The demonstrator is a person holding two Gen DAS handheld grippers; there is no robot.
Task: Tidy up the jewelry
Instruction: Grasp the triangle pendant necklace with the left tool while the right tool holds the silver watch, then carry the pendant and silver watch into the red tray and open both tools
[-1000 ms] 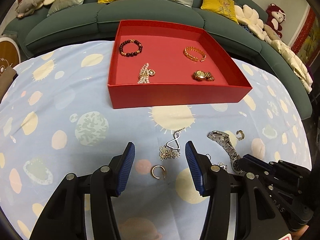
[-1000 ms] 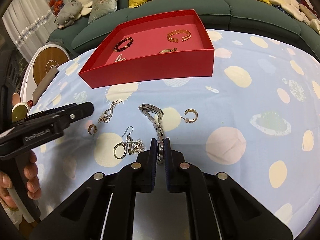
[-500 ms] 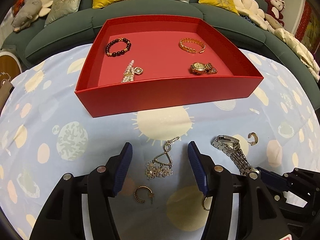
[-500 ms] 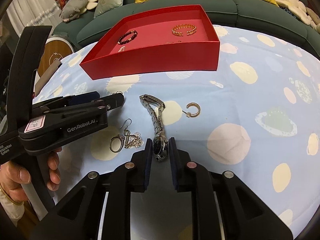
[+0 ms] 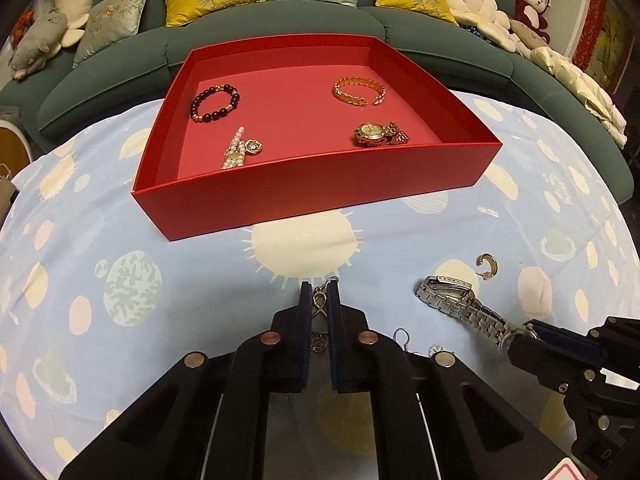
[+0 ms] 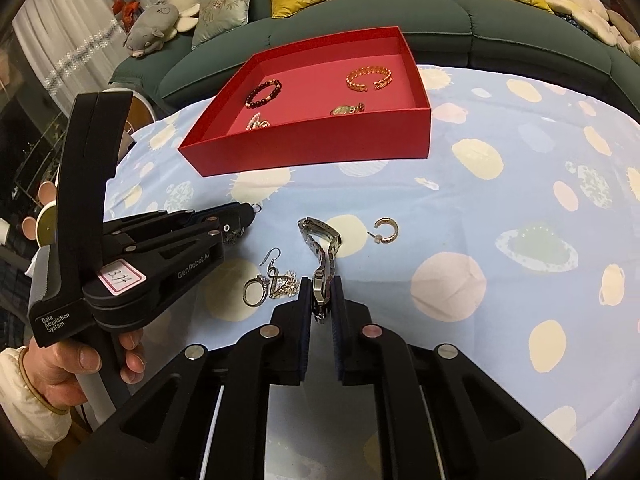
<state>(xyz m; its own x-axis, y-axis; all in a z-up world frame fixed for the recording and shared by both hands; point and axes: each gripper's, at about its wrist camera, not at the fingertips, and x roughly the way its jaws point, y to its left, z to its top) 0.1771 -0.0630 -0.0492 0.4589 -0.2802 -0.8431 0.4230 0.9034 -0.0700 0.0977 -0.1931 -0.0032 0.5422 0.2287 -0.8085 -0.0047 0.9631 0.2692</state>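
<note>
My left gripper (image 5: 320, 300) is shut on a silver drop earring (image 5: 320, 309) that lies on the blue spotted cloth (image 5: 120, 248); its hook pokes out past the tips. From the right wrist view the left gripper (image 6: 248, 214) lies low over the cloth. My right gripper (image 6: 322, 294) has its jaws closing on the case of a silver watch (image 6: 320, 248), whose band trails forward on the cloth. The same silver watch (image 5: 456, 304) shows at the right of the left wrist view, with the right gripper (image 5: 520, 336) at its end. Ahead stands the red tray (image 5: 312, 196).
The red tray (image 6: 320, 148) holds a dark bead bracelet (image 5: 215, 103), a gold bangle (image 5: 360, 92), a gold watch (image 5: 380, 135) and a pearl piece (image 5: 238, 152). A gold hoop earring (image 6: 386, 230), a ring (image 6: 256, 292) and another drop earring (image 6: 280, 278) lie loose. A green sofa (image 5: 280, 40) is behind.
The left gripper's jaws went from wide apart to shut on the drop earring after it came forward toward the tray. The right gripper stayed on the watch, its jaws a little wider half a second ago.
</note>
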